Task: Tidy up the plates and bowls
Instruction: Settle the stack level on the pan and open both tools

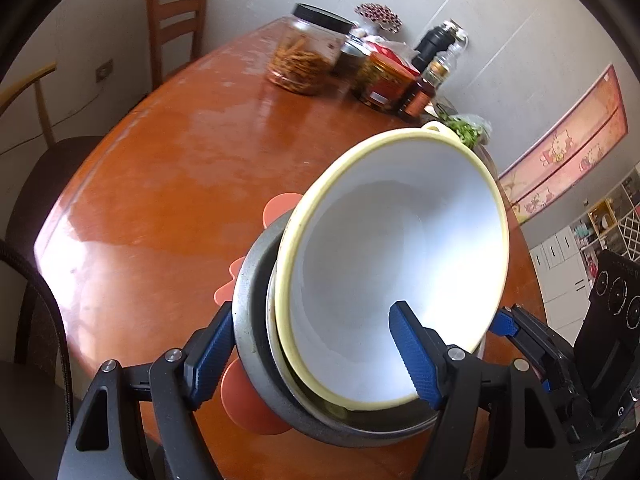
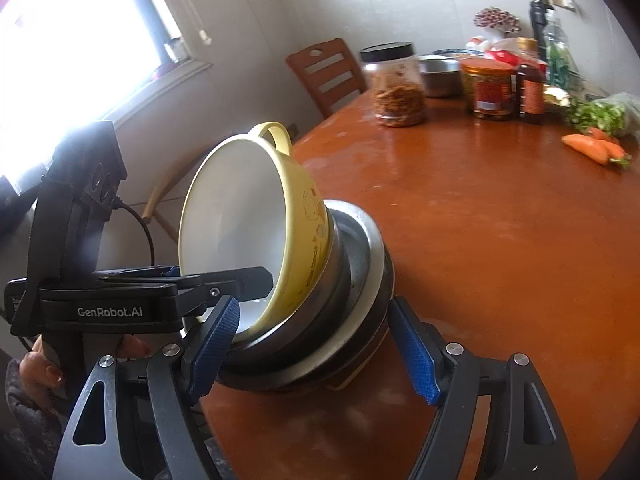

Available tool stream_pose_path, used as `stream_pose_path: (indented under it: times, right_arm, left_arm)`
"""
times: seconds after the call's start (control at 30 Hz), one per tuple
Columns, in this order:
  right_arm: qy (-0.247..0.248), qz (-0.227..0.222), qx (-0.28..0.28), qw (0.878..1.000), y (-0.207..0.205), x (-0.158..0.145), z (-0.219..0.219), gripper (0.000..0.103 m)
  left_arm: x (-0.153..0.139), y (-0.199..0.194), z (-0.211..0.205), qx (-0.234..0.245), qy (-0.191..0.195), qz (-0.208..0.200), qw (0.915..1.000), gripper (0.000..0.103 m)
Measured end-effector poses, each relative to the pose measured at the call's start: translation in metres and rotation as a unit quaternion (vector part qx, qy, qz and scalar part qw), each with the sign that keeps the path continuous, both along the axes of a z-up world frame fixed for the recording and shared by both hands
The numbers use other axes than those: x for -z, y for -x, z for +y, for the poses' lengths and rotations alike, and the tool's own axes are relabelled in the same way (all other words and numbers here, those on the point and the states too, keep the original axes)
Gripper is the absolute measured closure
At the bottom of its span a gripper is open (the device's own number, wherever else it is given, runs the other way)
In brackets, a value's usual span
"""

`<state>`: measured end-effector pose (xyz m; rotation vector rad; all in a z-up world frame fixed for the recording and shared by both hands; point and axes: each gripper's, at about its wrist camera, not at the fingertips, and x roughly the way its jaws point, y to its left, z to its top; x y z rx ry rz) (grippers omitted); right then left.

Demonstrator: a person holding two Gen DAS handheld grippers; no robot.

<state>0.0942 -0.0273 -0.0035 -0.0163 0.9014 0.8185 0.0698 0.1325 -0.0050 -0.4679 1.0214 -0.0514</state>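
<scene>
A stack of dishes stands at the near edge of the brown table [image 1: 160,168]: a yellow bowl [image 1: 396,264] with a white inside sits tilted on steel bowls [image 1: 256,344], with an orange plate [image 1: 244,408] underneath. My left gripper [image 1: 316,352] is open around the stack, one finger outside the steel rim, one inside the yellow bowl. In the right wrist view my right gripper [image 2: 320,352] is open, its fingers on either side of the steel bowls [image 2: 352,280]. The yellow bowl [image 2: 256,216] leans toward the left gripper [image 2: 224,280].
At the far side of the table stand a jar of snacks [image 1: 304,56], a red-lidded jar [image 1: 384,80], bottles [image 1: 428,80] and a steel bowl [image 2: 440,72]. Greens and carrots [image 2: 596,148] lie at the right. Chairs [image 1: 176,20] stand around the table.
</scene>
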Motion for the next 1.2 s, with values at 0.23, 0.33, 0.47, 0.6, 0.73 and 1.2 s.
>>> stream_pose_path:
  times: [0.23, 0.33, 0.47, 0.6, 0.73, 1.2]
  right_arm:
    - [-0.004, -0.001, 0.03, 1.0, -0.018, 0.0, -0.045, 0.025]
    - [-0.006, -0.002, 0.044, 0.999, -0.026, -0.001, -0.066, 0.025]
    - [-0.008, -0.006, 0.064, 0.998, -0.035, -0.001, -0.095, 0.025]
    - [-0.004, -0.01, 0.089, 0.996, -0.047, 0.002, -0.124, 0.025]
    - [-0.011, -0.01, 0.11, 0.994, -0.056, 0.004, -0.152, 0.025]
    - [-0.018, -0.019, 0.147, 0.989, -0.06, 0.003, -0.208, 0.025]
  left_arm:
    - [-0.001, -0.034, -0.045, 0.029, -0.002, 0.007, 0.9995, 0.028]
    - [-0.002, -0.046, -0.065, 0.042, -0.003, 0.009, 0.9991, 0.028]
    - [-0.003, -0.064, -0.093, 0.06, -0.009, 0.008, 0.9981, 0.028]
    - [-0.001, -0.083, -0.121, 0.075, -0.007, 0.006, 0.9971, 0.028]
    - [-0.001, -0.096, -0.15, 0.091, -0.014, 0.004, 0.9958, 0.028]
    - [-0.009, -0.11, -0.203, 0.109, -0.065, -0.015, 0.9917, 0.027]
